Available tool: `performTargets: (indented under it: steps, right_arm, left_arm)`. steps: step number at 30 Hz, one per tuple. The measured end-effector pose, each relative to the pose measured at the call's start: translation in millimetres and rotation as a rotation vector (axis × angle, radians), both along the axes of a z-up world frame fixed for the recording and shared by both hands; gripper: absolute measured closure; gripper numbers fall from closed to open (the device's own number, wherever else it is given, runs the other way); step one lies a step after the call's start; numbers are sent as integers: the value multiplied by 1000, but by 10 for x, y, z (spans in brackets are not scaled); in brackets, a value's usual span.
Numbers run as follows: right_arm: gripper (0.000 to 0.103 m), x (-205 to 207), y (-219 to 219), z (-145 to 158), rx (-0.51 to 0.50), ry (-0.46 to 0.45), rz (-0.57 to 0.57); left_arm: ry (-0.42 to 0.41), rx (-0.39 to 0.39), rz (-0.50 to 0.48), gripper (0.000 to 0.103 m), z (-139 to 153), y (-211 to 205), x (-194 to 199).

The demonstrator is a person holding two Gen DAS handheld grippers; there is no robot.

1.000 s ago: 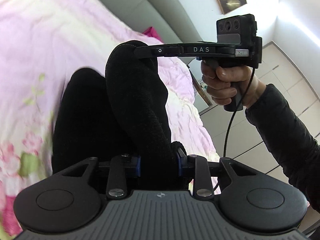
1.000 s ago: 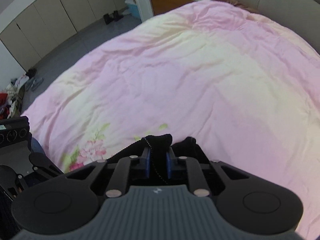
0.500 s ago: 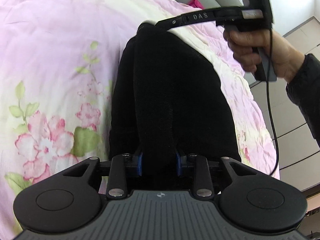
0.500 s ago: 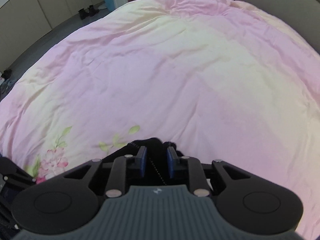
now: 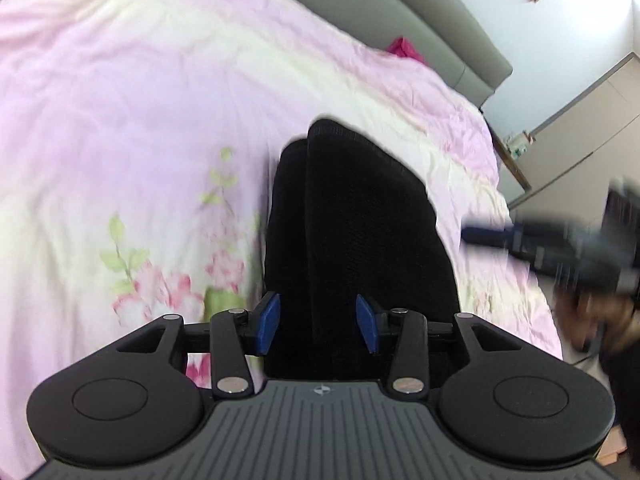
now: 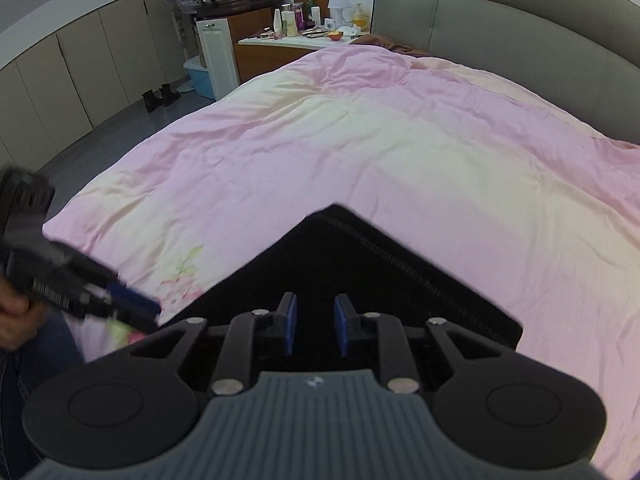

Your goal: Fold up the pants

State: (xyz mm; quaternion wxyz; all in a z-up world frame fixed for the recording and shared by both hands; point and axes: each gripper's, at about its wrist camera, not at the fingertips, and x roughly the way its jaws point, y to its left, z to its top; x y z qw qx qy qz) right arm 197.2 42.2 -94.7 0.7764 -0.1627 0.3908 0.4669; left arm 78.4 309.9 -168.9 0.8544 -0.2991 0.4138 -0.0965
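The black pants (image 5: 360,232) lie folded into a flat stack on the pink floral quilt (image 5: 120,128). In the right wrist view they form a dark wedge (image 6: 360,272) with a ribbed edge. My left gripper (image 5: 317,322) is open, its blue pads either side of the near end of the pants. My right gripper (image 6: 315,324) is open just above the pants, nothing between its pads. The right gripper also shows blurred at the right of the left wrist view (image 5: 480,236), off the pants. The left gripper shows blurred at the left of the right wrist view (image 6: 138,307).
The quilt (image 6: 400,140) covers a wide bed with a grey padded headboard (image 6: 520,40). A nightstand with bottles (image 6: 304,32) and cabinets (image 6: 80,72) stand beyond the far edge. A magenta cloth (image 5: 404,50) lies near the headboard.
Both grippers have opened and let go of the pants, which now lie flat on the quilt. The right gripper has drawn back to the right, off the far end.
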Motion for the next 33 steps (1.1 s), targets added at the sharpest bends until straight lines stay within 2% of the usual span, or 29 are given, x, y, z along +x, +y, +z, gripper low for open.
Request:
performTargets:
  steps: [3,6,10,12,15,18,20,22,24,25,26,27,28,29,33]
  right_arm:
    - [86,-495,-192,-231,-14,-43,-24]
    - [86,-857,-220,-423,-25,-99,-22]
    - [86,-1216,-71,-627,-95,-263,29]
    - [84,-1319,16,-753,-147,-328,67]
    - [91,-1435,83,-856,-209,-385,139]
    - [96,-1531,-3,-769,-188,-356,189]
    - [100,-1517,-33,-832,-203,-355,177]
    - [99,-1423,5,-1043,-263,-292,161]
    - [99,-1372,-17,-1241,-291,-159,180]
    - [97,-1415,-48,-1255,-289,-138,187]
    - [96,-1463,-98,-1216,-266,-126,191]
    - [95,-1490,-173,-1156,-227,-88,178]
    - [95,-1491,-248,-1078,-180,-51,153]
    - [94,-1470,-329,-994,-129,-17,118]
    - [90,-1297,-484,-721,-25,12,-24]
  left_arm:
    - [-59,33,9,55,183,-96,100]
    - [-94,106,-49,52,243,-372,293]
    - [-55,250,-124,50,121,-773,551]
    - [2,341,-130,51,-29,-904,636]
    - [44,376,-130,52,-151,-926,592]
    - [40,384,-114,52,-146,-903,515]
    - [48,466,-131,51,-190,-993,541]
    - [54,539,-167,47,-244,-1063,570]
    - [67,508,-152,46,-215,-991,555]
    - [81,479,-133,46,-186,-931,528]
    - [88,471,-119,44,-166,-896,492]
    - [92,490,-110,39,-151,-889,441]
    - [94,511,-104,24,-157,-894,394]
    - [96,519,-99,20,-177,-888,347]
    - [132,444,-68,20,-188,-789,277]
